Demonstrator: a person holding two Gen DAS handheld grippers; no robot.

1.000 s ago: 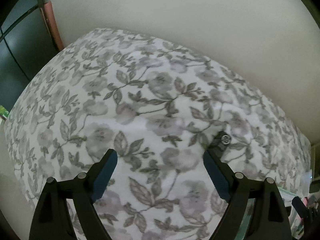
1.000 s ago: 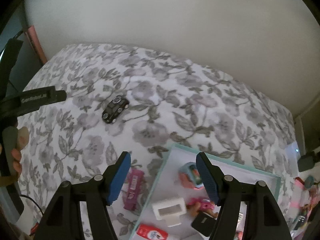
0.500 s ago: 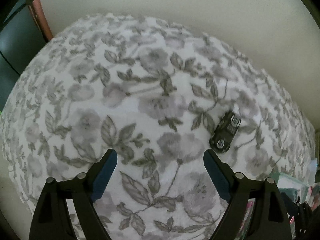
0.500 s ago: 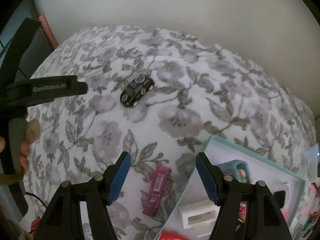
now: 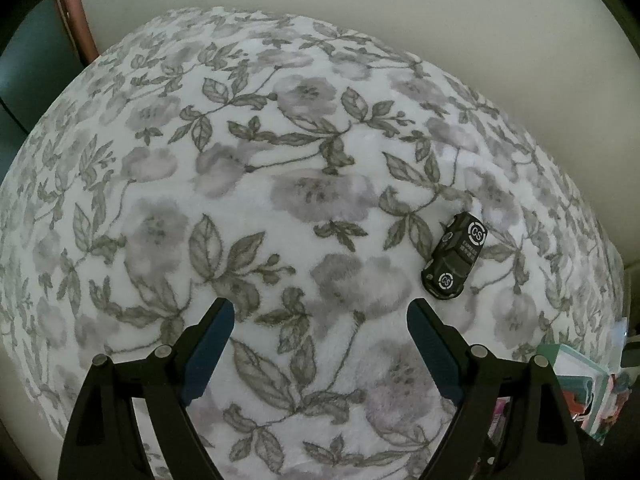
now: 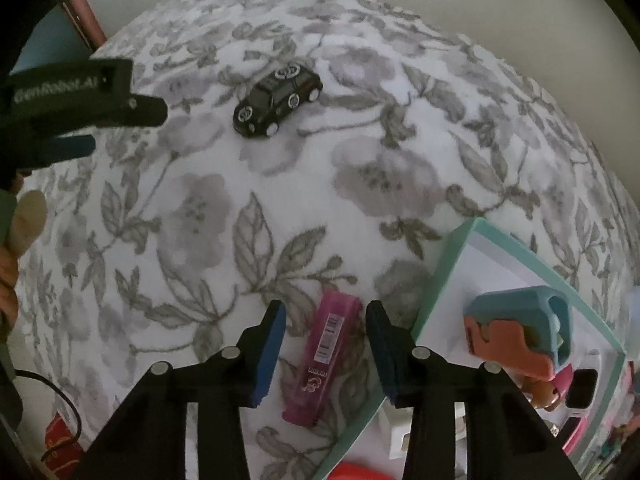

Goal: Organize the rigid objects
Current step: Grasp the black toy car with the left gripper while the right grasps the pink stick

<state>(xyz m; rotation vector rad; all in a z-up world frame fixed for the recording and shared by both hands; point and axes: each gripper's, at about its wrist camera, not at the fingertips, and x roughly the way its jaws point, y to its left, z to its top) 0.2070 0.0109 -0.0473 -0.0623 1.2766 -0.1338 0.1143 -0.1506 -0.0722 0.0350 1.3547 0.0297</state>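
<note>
Right gripper (image 6: 326,344), jaws spread and empty, straddles the pink stapler (image 6: 320,364) lying on the floral blanket (image 6: 280,200) just beside the teal tray (image 6: 440,276), apparently lined up to pinch it across its width. The stapler's long axis runs along the gripper's line of sight, its far end tipped slightly right. Left gripper (image 5: 320,344), likewise spread and empty, hovers near the black toy car (image 5: 456,258), whose long axis runs diagonally, the far end toward upper right.
</note>
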